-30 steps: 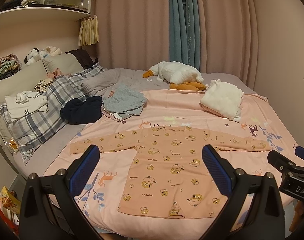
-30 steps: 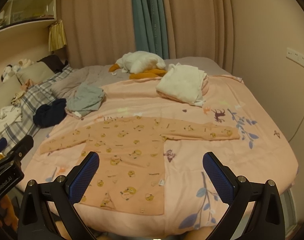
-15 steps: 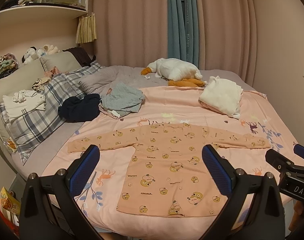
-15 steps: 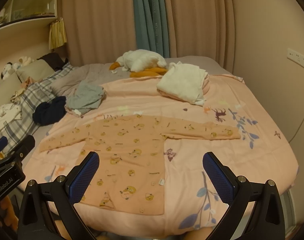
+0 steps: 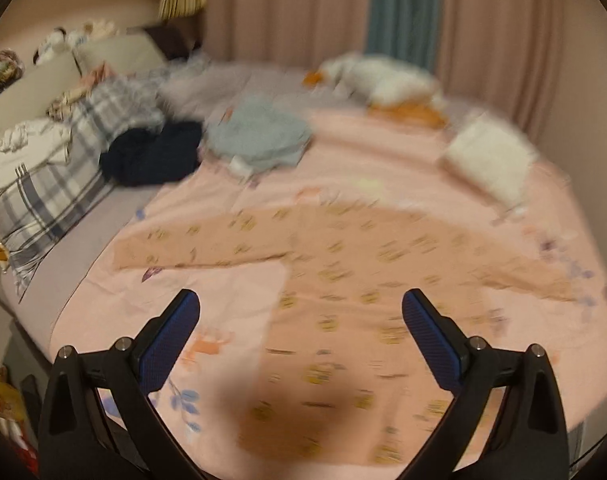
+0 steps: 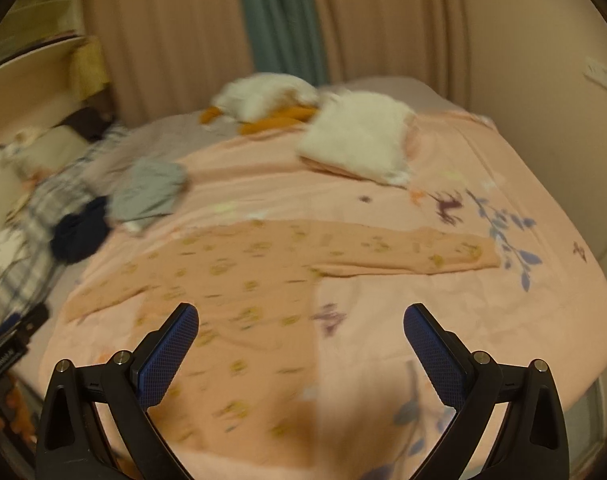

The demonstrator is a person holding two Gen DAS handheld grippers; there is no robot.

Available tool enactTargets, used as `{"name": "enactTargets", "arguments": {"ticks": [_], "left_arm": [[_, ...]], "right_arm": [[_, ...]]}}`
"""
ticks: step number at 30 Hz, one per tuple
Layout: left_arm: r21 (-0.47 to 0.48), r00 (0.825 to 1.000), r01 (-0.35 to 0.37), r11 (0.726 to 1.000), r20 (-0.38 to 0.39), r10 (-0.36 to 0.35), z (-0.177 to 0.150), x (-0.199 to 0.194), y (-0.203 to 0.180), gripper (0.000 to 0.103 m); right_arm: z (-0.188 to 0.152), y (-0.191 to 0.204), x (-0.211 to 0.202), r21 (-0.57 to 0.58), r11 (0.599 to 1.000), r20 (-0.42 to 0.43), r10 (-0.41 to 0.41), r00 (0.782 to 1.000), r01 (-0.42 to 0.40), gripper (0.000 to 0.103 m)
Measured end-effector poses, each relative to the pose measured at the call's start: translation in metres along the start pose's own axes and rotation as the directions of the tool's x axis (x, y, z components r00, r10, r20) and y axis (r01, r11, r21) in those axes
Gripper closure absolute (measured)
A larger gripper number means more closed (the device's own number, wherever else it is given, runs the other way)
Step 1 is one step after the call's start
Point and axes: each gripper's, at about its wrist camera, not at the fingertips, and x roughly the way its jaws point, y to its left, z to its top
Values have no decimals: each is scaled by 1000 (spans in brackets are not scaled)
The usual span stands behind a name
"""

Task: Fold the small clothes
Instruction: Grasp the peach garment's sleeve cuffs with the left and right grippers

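Both wrist views are smeared by motion blur, so fine detail is lost. A small peach long-sleeved top (image 5: 343, 280) with a yellowish repeated print lies spread flat, sleeves out to either side, on a pink bedcover (image 5: 363, 168) printed with leaves and animals.

In the left wrist view the left gripper (image 5: 301, 312) hangs above the top, its jaws set wide apart with nothing between them; the blue pads (image 5: 167, 344) frame the garment's left edge and lower body. The top fills the centre of this view, one sleeve reaching toward 9 o'clock and the other toward 3 o'clock. A dark shadow falls on its hem at 6 o'clock.

In the right wrist view the right gripper (image 6: 301, 320) is likewise spread wide and empty above the bed. Here the top (image 6: 239, 288) sits at centre and toward 8 o'clock, with its right sleeve stretching toward 3 o'clock.

Beyond the top, toward 11 o'clock in the left view, lie a grey garment (image 5: 259, 136) and, just beside it, a dark navy garment (image 5: 151, 156). A white folded pile (image 5: 487, 160) rests toward 2 o'clock, and a white and orange plush toy (image 5: 383, 84) at 12 o'clock. A plaid pillow (image 5: 43, 188) lies at 9 o'clock. Pink and teal curtains (image 5: 403, 8) hang behind the bed.
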Motion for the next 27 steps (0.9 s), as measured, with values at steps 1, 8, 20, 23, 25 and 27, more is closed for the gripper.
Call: {"name": "enactTargets", "arguments": {"ticks": [1, 8, 20, 23, 25, 27], "left_arm": [[-10, 1000, 5, 1000, -31, -6, 5, 23, 7, 12], [-191, 934, 186, 964, -271, -234, 10, 184, 30, 25], [-214, 920, 162, 963, -321, -226, 5, 248, 10, 64], [-244, 919, 128, 961, -335, -208, 7, 251, 16, 74], [-287, 914, 116, 951, -343, -215, 7, 251, 22, 84], [-285, 916, 108, 952, -344, -207, 6, 251, 24, 87]], "right_arm": [[11, -19, 27, 6, 998, -28, -55, 998, 55, 2], [24, -126, 147, 177, 973, -227, -105, 968, 147, 10], [-13, -280, 204, 661, 742, -230, 53, 972, 116, 22], [-14, -283, 204, 689, 719, -180, 53, 982, 88, 22], [-11, -285, 205, 699, 712, -135, 39, 990, 67, 30], [-5, -283, 209, 693, 714, -143, 3, 990, 98, 48]]}}
